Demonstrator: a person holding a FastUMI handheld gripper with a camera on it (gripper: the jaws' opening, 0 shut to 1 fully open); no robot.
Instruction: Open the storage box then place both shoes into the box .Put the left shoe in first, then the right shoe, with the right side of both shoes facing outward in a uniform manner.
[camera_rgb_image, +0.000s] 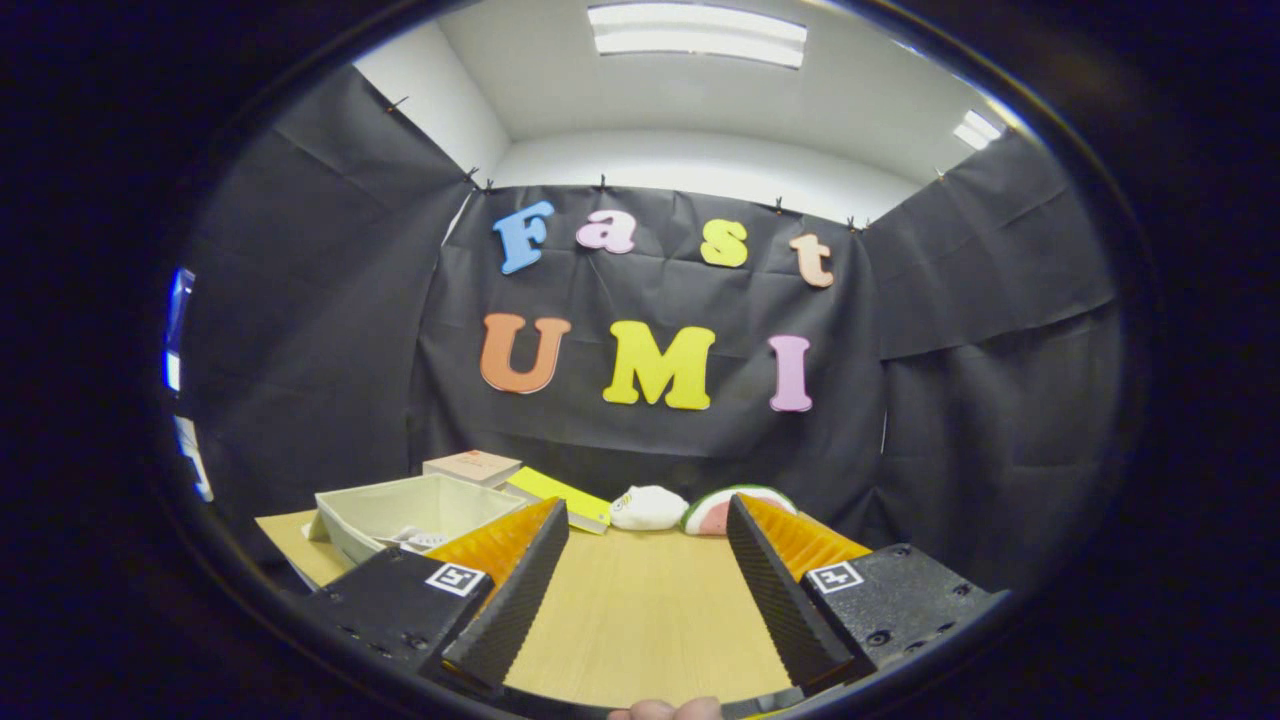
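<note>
My gripper (645, 525) jaws wide, empty, over light wooden table (640, 610). Open cream fabric storage box (415, 510) beyond left finger, something pale inside. Shoe-placing stage, I judge; next, locate remaining shoe.

Open pale box (415, 512), shoe (412, 538) inside.

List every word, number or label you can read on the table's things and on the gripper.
Markers on the open gripper: square code patterns, no words.
Pink box: any print is too small to read.
Yellow pad: no text seen.
Storage box: no text seen.
</note>
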